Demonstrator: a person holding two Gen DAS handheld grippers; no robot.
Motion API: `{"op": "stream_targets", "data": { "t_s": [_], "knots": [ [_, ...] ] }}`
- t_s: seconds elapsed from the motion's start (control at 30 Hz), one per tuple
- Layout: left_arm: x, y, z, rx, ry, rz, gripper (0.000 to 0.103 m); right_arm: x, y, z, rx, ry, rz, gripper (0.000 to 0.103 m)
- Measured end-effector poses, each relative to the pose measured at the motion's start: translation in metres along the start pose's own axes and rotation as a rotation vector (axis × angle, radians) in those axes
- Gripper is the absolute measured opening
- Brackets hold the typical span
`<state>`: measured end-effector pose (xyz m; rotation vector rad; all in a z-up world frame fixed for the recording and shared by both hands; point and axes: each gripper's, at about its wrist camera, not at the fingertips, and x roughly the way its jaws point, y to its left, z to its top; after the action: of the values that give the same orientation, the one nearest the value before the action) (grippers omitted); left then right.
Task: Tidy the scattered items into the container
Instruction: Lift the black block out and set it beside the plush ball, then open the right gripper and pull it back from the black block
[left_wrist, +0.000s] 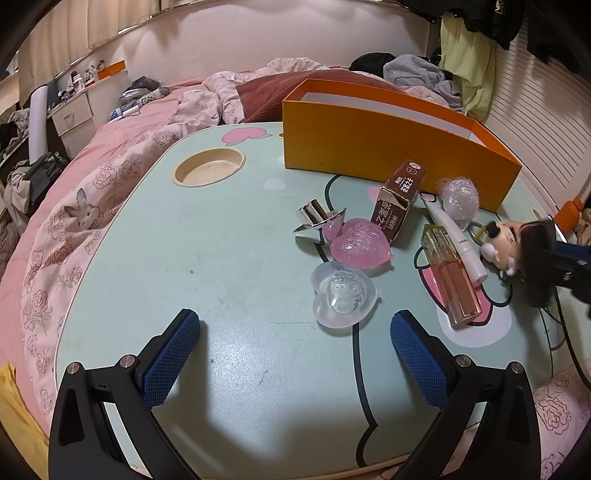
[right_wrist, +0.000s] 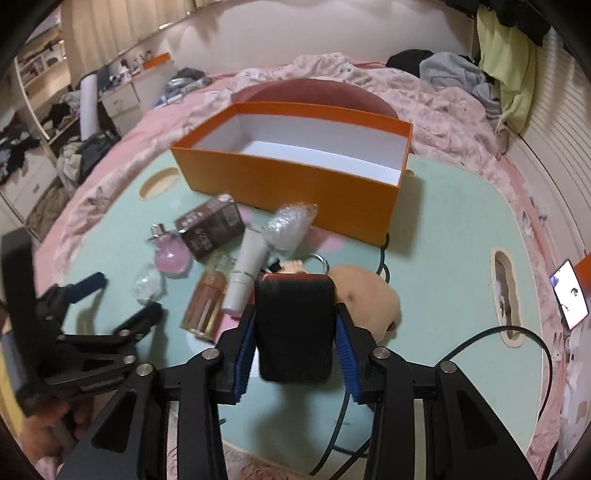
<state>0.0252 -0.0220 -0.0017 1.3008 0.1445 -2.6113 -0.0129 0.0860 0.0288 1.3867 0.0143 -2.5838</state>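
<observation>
Black fingers (left_wrist: 177, 350), blue textured pads, silver screws

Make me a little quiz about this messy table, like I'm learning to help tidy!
1. True or false: no item shows inside the orange box.
2. Which claw grips the black object? A) left B) right
3. Fill the gap: the heart nearest the brown carton is coloured ____.

Key: 1 true. 2 B, the right claw. 3 pink.
</observation>
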Motion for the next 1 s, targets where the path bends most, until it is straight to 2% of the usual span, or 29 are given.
{"op": "stream_targets", "data": {
  "t_s": [0.23,0.33,0.4,0.5,0.67,0.8,0.9,1.0],
  "knots": [
    [0.0,0.0,0.0,0.001,0.0,-0.003,0.103,0.004,0.002,0.002,-0.011,-0.051,-0.05,0.04],
    [0.0,0.0,0.0,0.002,0.0,-0.003,0.103,-0.006,0.001,0.001,-0.008,-0.095,-0.049,0.05],
    [0.0,0.0,0.0,0.002,0.0,-0.004,0.103,-0.016,0.001,-0.001,-0.002,-0.134,-0.045,0.061],
    [0.0,0.0,0.0,0.003,0.0,-0.005,0.103,-0.033,0.001,-0.003,0.002,-0.17,-0.001,0.063],
    [0.0,0.0,0.001,0.004,0.0,-0.007,0.103,-0.046,0.008,-0.023,-0.015,-0.122,0.036,0.066],
    [0.0,0.0,0.001,0.005,0.001,-0.009,0.103,-0.027,0.01,-0.039,-0.038,-0.038,-0.02,0.067],
    [0.0,0.001,0.001,0.006,0.001,-0.01,0.103,0.002,-0.004,-0.046,0.035,0.056,-0.039,0.067],
    [0.0,-0.001,0.001,0.008,-0.001,-0.007,0.103,0.006,-0.005,-0.049,0.026,0.024,-0.1,0.068]
  ]
}}
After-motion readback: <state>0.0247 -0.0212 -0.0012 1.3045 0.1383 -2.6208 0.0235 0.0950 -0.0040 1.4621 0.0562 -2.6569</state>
